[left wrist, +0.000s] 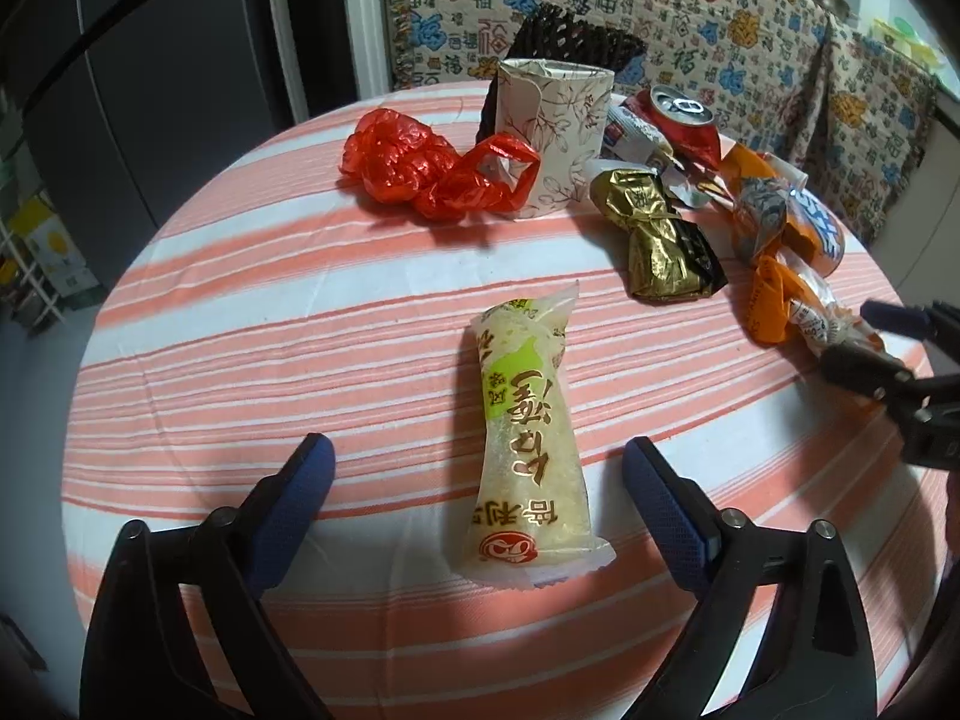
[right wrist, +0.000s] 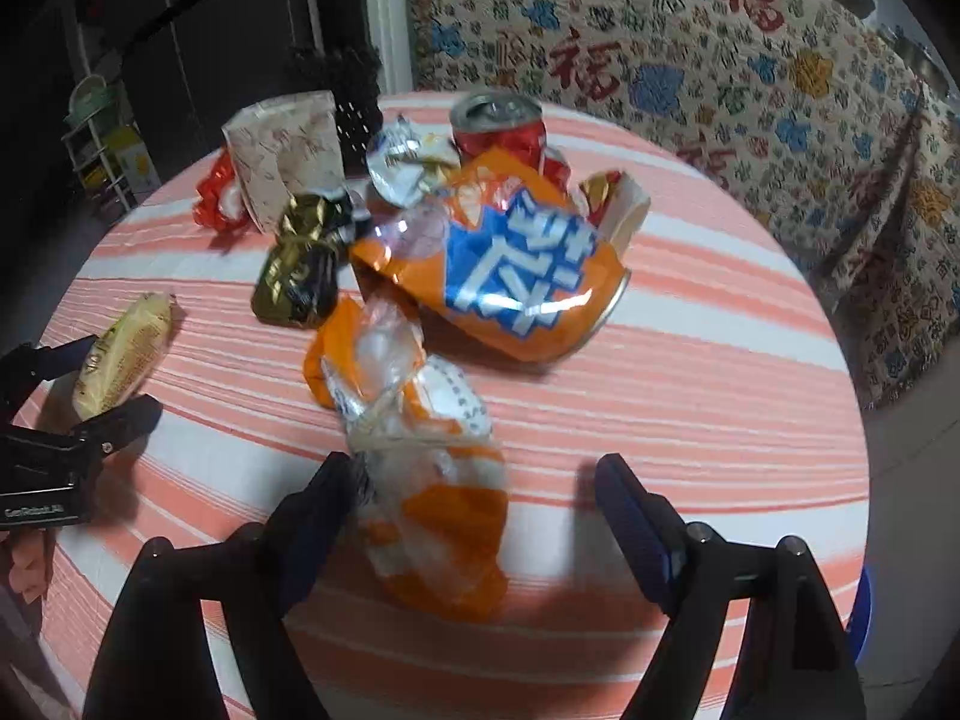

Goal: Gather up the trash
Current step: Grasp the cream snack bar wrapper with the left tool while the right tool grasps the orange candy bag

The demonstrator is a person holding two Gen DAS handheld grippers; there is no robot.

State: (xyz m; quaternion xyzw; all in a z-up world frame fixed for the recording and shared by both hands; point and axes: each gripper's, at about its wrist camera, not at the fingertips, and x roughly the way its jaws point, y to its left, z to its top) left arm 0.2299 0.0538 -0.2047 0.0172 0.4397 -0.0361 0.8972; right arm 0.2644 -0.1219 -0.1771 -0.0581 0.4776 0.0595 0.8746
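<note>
A pale yellow snack wrapper (left wrist: pixel 528 438) lies on the striped round table (left wrist: pixel 300 324) between the fingers of my open left gripper (left wrist: pixel 474 468); it also shows in the right wrist view (right wrist: pixel 123 354). An orange and clear plastic wrapper (right wrist: pixel 420 450) lies between the fingers of my open right gripper (right wrist: pixel 474 498), its left side against the left finger (right wrist: pixel 318 516). Behind it lie a crushed orange can (right wrist: pixel 510 276), a gold and black wrapper (right wrist: pixel 300 270) and a red can (right wrist: pixel 504 132). A red plastic bag (left wrist: pixel 432 168) and a paper cup (left wrist: pixel 558 132) sit farther back.
A patterned cloth-covered sofa (left wrist: pixel 720 18) stands behind the table. A dark cabinet (left wrist: pixel 150 90) and a rack (left wrist: pixel 42 258) are at the left. A black mesh item (left wrist: pixel 564 42) stands behind the cup. The right gripper shows at the right edge of the left wrist view (left wrist: pixel 888 354).
</note>
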